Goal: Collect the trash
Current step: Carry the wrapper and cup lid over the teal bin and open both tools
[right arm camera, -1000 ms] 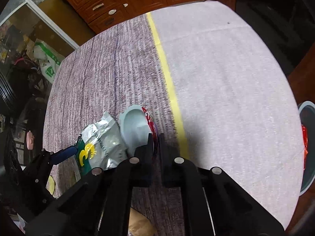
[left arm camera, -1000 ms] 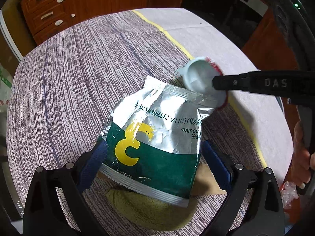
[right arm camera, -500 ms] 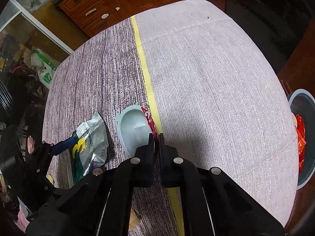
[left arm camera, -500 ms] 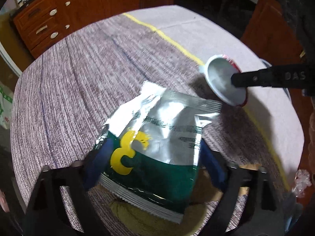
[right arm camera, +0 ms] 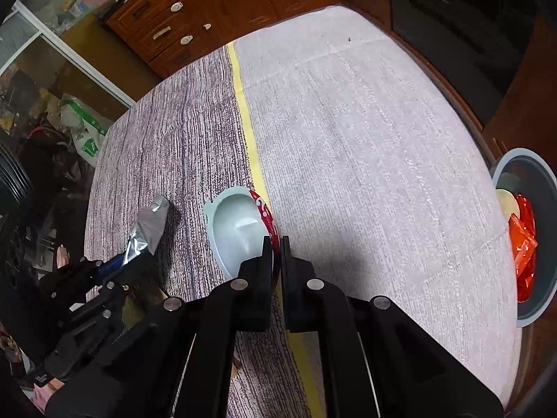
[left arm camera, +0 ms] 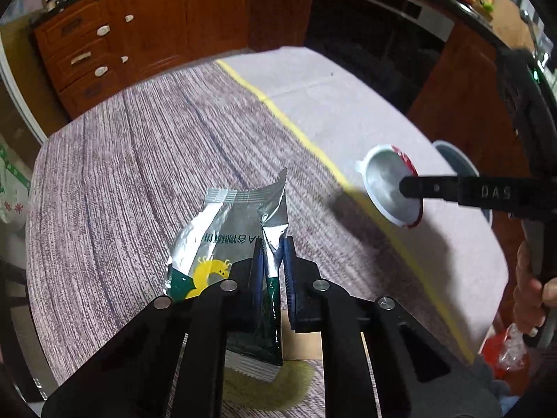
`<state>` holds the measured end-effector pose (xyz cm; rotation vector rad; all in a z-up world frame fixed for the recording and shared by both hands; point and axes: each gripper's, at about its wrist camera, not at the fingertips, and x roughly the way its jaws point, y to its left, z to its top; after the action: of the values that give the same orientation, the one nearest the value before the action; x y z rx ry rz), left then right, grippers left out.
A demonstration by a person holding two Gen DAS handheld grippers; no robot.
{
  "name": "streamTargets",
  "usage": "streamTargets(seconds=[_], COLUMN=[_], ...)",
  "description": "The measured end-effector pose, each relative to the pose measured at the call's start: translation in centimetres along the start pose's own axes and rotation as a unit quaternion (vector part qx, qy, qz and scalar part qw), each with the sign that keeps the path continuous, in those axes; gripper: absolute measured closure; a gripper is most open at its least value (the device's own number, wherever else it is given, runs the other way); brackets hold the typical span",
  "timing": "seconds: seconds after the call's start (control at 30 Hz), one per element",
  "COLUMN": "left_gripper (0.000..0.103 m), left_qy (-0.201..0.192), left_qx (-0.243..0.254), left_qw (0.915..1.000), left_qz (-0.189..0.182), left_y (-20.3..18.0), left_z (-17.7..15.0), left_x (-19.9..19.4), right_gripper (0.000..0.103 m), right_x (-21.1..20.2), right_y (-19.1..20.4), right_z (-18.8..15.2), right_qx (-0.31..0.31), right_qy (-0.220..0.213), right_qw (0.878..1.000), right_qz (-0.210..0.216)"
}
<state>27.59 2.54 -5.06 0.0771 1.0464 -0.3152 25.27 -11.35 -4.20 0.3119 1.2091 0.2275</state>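
A silver and green foil pouch (left arm camera: 236,216) with a yellow figure is pinched along a fold between the pads of my left gripper (left arm camera: 273,244), whose jaws are closing; its top stands up off the table. In the right wrist view the pouch (right arm camera: 149,226) and left gripper (right arm camera: 115,264) sit at lower left. My right gripper (right arm camera: 276,240) is shut on the rim of a round white lid (right arm camera: 236,233) with a red printed edge, held tilted above the yellow stripe. The lid (left arm camera: 386,188) and right gripper (left arm camera: 403,184) appear at right in the left wrist view.
A grey bin (right arm camera: 532,174) holding red wrappers (right arm camera: 522,240) stands beside the table's right edge. An olive pad (left arm camera: 278,383) and brown cardboard (left arm camera: 303,346) lie under the pouch. Wooden drawers (left arm camera: 104,52) are behind. A person's hand (left arm camera: 529,289) holds the right gripper.
My left gripper's jaws have closed from wide apart onto the pouch, folding it and lifting it. The right gripper has carried the lid rightward across the yellow stripe.
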Motion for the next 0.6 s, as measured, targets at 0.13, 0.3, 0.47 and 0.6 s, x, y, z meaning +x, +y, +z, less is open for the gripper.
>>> streamTargets(seconds=[0.13, 0.3, 0.47, 0.6], left_gripper=[0.092, 0.092, 0.092, 0.091], left_qy=[-0.011, -0.024, -0.034, -0.037], left_qx=[0.008, 0.031, 0.06, 0.087], left_qw=[0.9999, 0.9992, 0.9974, 0.995], left_qz=[-0.001, -0.008, -0.022, -0.031], left_y=[-1.7, -4.9, -9.5, -13.5], left_z=[0.3, 0.7, 1.7, 2.2], left_x=[-1.6, -3.2, -3.9, -3.7], right_gripper=[0.098, 0.098, 0.098, 0.098], right_x=[-1.6, -4.0, -7.0, -9.0], right_y=[-1.3, -3.1, -6.0, -8.8], right_z=[-0.4, -1.1, -2.1, -3.1], right_qx=[0.008, 0.02, 0.041, 0.061], right_qy=[-0.012, -0.032, -0.06, -0.077], right_qw=[1.0, 0.999, 0.997, 0.995], right_qz=[0.004, 0.008, 0.009, 0.01])
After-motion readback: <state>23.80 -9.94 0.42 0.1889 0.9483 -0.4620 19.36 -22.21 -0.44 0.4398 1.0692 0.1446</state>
